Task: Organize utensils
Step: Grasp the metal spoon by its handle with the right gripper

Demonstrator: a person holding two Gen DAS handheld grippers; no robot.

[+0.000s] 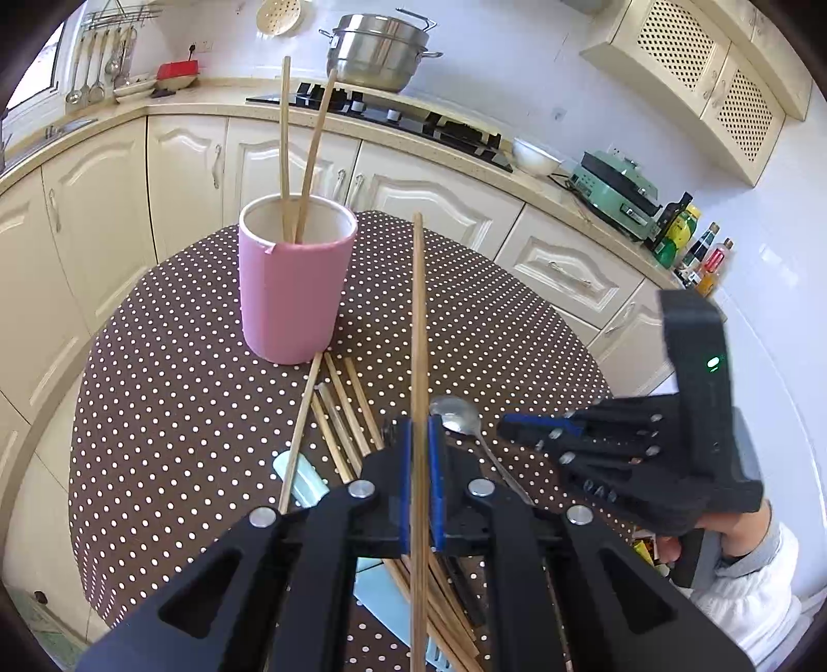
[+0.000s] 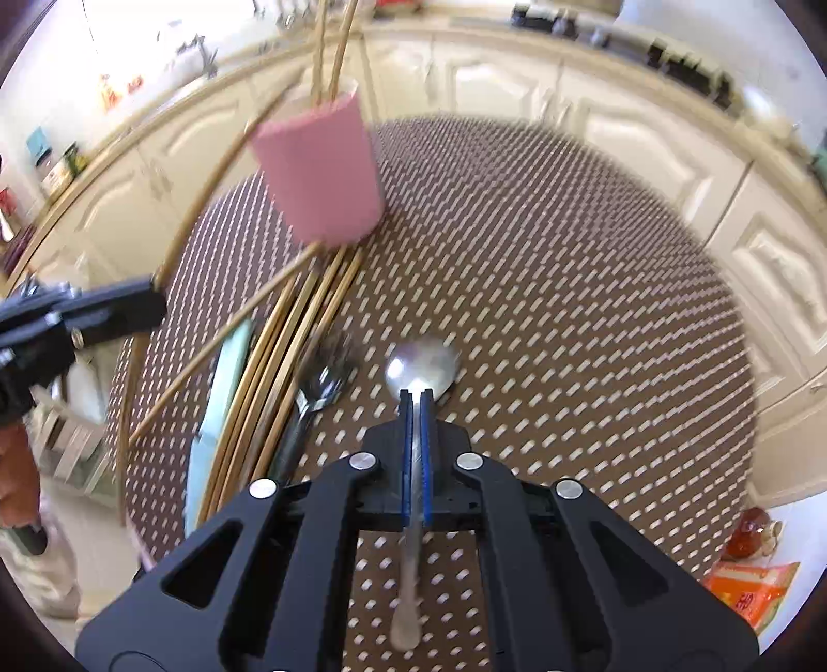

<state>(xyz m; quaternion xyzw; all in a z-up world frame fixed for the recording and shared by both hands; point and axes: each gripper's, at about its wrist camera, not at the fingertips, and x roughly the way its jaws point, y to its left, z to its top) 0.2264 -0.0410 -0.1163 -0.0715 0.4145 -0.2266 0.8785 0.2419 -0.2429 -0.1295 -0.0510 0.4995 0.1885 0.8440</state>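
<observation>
Chopsticks, two of them, stand in the pink cup at the upper centre of the left view, leaning against its rim. The cup sits on a round table with a brown dotted cloth. Just below it, loose chopsticks lie in a pile beside a pale blue knife and a fork. The left gripper has its fingers pressed narrow on a single chopstick pointing toward the cup. The right gripper pinches a metal spoon by its neck, bowl forward above the cloth. Cream cabinets, a stove and a steel pot fill the background.
</observation>
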